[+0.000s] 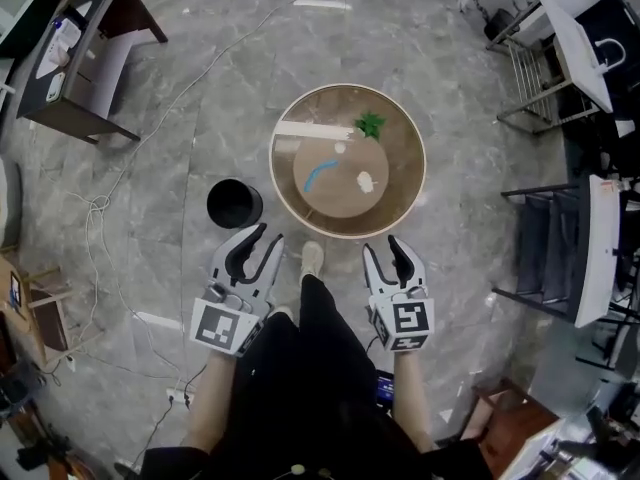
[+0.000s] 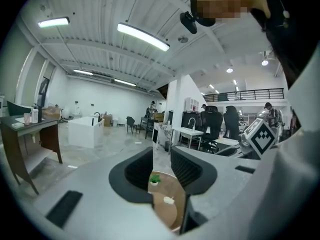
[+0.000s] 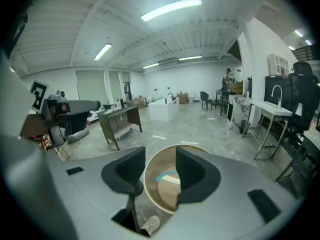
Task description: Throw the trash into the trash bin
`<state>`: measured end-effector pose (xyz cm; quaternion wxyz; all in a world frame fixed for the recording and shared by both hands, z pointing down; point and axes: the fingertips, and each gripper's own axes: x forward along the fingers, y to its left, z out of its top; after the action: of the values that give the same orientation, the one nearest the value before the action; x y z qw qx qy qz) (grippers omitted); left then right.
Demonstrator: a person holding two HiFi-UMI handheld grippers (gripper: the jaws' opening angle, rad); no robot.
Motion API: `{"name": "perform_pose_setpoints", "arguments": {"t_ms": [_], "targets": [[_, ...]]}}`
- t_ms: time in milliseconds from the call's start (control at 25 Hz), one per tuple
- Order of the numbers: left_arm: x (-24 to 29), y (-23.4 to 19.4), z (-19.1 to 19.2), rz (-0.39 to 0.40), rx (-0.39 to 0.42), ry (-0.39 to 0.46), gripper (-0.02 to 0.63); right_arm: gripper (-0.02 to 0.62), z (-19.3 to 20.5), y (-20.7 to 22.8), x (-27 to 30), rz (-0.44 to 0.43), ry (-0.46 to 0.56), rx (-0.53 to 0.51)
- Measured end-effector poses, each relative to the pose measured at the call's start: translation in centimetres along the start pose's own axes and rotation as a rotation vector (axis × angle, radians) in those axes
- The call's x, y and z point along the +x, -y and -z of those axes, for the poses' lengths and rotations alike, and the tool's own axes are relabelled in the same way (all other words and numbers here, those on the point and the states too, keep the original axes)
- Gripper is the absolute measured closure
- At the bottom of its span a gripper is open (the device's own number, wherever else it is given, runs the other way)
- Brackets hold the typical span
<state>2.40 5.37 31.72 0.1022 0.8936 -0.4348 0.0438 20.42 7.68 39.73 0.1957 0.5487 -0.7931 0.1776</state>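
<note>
A round wooden table (image 1: 400, 193) stands in front of me in the head view. On it lie a curved blue strip (image 1: 320, 174), a crumpled white paper (image 1: 367, 180), a pale flat strip (image 1: 300, 129) and a small green plant (image 1: 370, 124). A black trash bin (image 1: 234, 204) stands on the floor just left of the table. My left gripper (image 1: 268, 236) is open and empty, near the bin and short of the table's edge. My right gripper (image 1: 382, 246) is open and empty at the table's near rim. Between the left jaws show the plant (image 2: 155, 179) and the paper (image 2: 168, 200). The blue strip (image 3: 165, 175) shows between the right jaws.
A dark desk (image 1: 85, 58) stands at the far left, and cables (image 1: 100, 208) trail over the grey floor. Wire racks and white furniture (image 1: 560, 248) line the right side. My shoe (image 1: 312, 258) is on the floor between the grippers, close to the table.
</note>
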Motion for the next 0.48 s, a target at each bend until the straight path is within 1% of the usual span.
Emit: {"name": "perform_pose_setpoints", "arguments": {"t_ms": [120,200,320,480], "targets": [[3.1,-0.8,1.4,-0.003,-0.016,-0.043,0.505,0.405,0.4,2.0,2.7,0.0,-0.034,-0.01],[5.0,-1.0,2.6,0.002,-0.024,-0.059,0.505,0.405,1.4,3.4,4.6,0.008,-0.065,-0.017],[7.4,-2.1,5.4,-0.016,-0.055,-0.102,0.505,0.403,4.0,5.2,8.0,0.019,-0.123,-0.018],[10.8,-4.1,9.7,-0.024,-0.107,-0.132,0.505,0.402,8.0,7.5,13.4,0.016,-0.195,0.028]]}}
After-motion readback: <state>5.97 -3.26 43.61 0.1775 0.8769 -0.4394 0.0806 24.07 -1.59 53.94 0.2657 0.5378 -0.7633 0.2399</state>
